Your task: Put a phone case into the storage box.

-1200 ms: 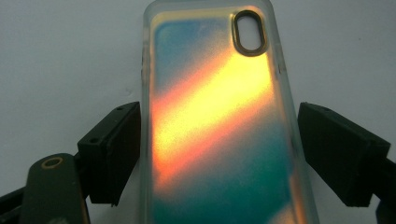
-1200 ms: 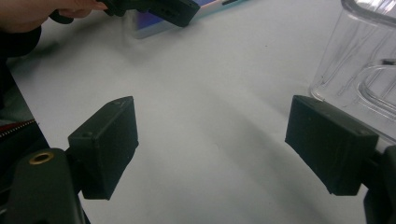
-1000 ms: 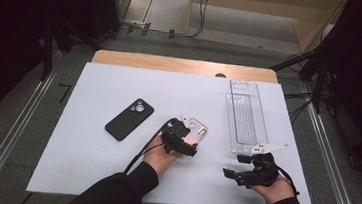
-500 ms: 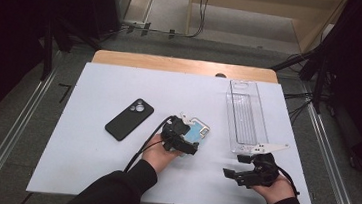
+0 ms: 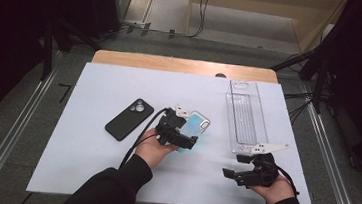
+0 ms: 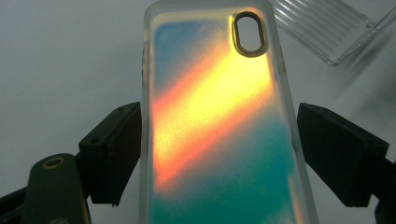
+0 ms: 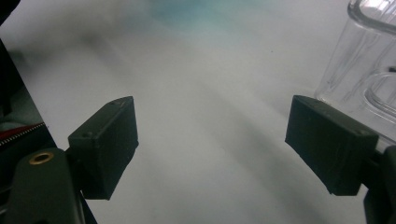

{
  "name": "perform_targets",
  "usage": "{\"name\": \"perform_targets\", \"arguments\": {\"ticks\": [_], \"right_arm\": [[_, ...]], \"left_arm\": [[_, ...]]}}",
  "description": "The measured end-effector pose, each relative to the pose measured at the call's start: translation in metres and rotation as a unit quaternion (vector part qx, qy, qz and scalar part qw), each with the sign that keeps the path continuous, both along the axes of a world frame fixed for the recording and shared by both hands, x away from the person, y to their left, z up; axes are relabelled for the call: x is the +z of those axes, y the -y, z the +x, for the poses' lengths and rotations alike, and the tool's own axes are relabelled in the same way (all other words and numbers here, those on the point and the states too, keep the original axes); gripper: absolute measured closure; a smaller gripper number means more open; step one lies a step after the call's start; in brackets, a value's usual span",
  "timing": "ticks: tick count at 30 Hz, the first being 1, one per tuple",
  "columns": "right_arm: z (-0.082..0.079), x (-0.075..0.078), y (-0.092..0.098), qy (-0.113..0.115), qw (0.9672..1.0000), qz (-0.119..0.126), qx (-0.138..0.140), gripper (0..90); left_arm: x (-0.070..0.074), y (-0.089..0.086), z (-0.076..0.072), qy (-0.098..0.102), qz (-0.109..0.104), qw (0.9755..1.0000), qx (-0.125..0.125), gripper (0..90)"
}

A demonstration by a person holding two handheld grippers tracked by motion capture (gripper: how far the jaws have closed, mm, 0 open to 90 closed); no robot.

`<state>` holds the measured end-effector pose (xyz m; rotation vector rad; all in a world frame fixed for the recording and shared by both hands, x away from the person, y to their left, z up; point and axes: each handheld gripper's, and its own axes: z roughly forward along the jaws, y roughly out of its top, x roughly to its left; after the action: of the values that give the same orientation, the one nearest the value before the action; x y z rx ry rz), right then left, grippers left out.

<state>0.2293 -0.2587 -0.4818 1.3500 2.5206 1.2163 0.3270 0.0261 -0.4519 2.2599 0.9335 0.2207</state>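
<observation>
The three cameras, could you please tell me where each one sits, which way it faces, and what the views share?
High view: above the person's side, looking forward and down on the table; forearms, left gripper and right gripper show.
Left gripper view: rides the left gripper, looking along its jaws at the phone case between them.
Right gripper view: rides the right gripper, jaws open over bare table, clear tray beside.
Shared: phone case, clear tray.

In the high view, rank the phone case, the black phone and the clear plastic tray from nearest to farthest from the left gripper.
1. Phone case: between the jaws of the left gripper.
2. Black phone: on the table to that gripper's left.
3. Clear plastic tray: off to its right, toward the table's far edge.
</observation>
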Motion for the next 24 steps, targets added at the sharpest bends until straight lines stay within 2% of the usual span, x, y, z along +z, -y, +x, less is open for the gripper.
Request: {"name": "perform_targets", "arguments": {"ticks": [2,4,10,14,21,24], "right_arm": [[-0.001,0.002,-0.002,0.001,1.0,0.006,-0.004,15.2],[-0.001,0.003,-0.003,0.004,1.0,0.006,-0.001,15.2],[-0.002,0.006,-0.007,0.009,0.9999,0.011,0.001,15.2],[-0.002,0.009,-0.011,0.014,0.9998,0.017,0.001,15.2],[-0.002,0.016,-0.02,0.021,0.9994,0.027,0.002,15.2],[0.0,0.022,-0.027,0.026,0.9991,0.034,0.002,15.2]], "left_arm": [[0.007,-0.008,0.0,-0.001,-0.009,1.0,0.002,17.3],[0.01,-0.013,0.001,-0.002,-0.009,1.0,-0.002,17.3],[0.015,-0.029,0.005,-0.006,-0.021,0.9997,0.008,17.3],[0.018,-0.038,0.002,-0.004,-0.022,0.9997,0.009,17.3],[0.019,-0.05,-0.006,0.001,-0.037,0.9992,0.013,17.3],[0.014,-0.056,-0.011,0.01,-0.042,0.9989,0.017,17.2]]}}
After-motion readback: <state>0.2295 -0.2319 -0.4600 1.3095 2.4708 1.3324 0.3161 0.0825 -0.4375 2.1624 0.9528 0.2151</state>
